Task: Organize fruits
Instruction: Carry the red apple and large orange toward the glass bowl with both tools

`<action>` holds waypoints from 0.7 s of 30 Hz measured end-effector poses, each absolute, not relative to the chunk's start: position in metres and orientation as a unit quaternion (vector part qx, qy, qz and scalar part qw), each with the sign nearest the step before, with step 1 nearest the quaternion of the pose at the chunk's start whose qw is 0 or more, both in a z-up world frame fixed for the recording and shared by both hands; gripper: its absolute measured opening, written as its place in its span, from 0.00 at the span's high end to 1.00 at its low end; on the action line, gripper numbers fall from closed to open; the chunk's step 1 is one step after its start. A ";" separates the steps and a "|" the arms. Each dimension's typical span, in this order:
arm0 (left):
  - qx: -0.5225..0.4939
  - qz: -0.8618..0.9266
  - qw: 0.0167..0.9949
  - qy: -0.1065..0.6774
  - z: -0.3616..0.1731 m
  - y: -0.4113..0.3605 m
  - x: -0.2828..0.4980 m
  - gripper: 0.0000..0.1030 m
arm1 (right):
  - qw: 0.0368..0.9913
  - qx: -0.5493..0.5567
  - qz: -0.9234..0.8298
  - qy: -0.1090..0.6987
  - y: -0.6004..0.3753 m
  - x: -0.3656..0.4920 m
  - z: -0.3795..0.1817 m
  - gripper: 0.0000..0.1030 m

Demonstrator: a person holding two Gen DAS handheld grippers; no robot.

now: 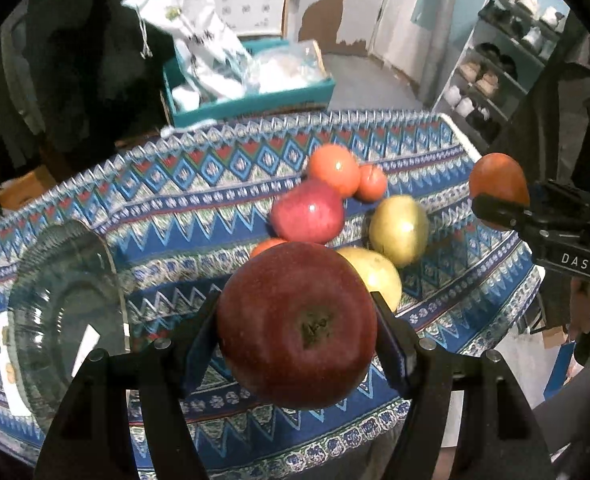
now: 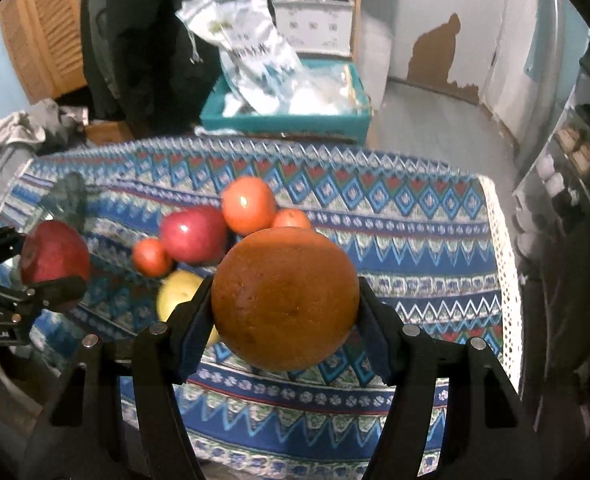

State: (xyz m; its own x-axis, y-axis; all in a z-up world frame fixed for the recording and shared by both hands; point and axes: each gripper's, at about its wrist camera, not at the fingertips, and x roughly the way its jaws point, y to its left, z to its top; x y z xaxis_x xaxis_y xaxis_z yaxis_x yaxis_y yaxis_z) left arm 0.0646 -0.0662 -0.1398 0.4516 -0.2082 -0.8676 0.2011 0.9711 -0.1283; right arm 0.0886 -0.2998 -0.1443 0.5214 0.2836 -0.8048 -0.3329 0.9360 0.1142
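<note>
My left gripper point(image 1: 297, 328) is shut on a dark red apple point(image 1: 295, 324), held above the patterned tablecloth point(image 1: 199, 200). My right gripper point(image 2: 285, 312) is shut on an orange point(image 2: 285, 300), also lifted off the table. Each held fruit shows in the other view: the orange point(image 1: 497, 186) at the right, the red apple point(image 2: 53, 258) at the left. On the cloth lie a second red apple point(image 1: 309, 212), two yellow-green apples point(image 1: 399, 228) point(image 1: 375, 274), and several orange-red tomatoes point(image 1: 335, 168). A clear glass bowl point(image 1: 63, 300) sits at the left.
Behind the table a teal box point(image 1: 251, 100) holds white plastic bags point(image 1: 191, 36). A shoe rack point(image 1: 507, 52) stands at the far right. The cloth's white lace edge point(image 2: 503, 260) marks the table's right end. Dark clothing hangs at the back left.
</note>
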 end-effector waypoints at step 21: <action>-0.019 -0.118 0.890 0.440 -0.068 -0.037 0.037 0.30 | 0.894 -0.015 0.244 0.376 -0.252 0.063 -0.065 0.36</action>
State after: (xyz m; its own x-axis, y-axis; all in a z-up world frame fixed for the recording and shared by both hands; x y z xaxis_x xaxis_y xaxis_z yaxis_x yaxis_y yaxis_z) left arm 0.0369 -0.0371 -0.0677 0.5857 -0.2259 -0.7784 0.1933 0.9716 -0.1366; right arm 0.0630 -0.2517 -0.0646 0.5980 0.4261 -0.6789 -0.4479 0.8800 0.1578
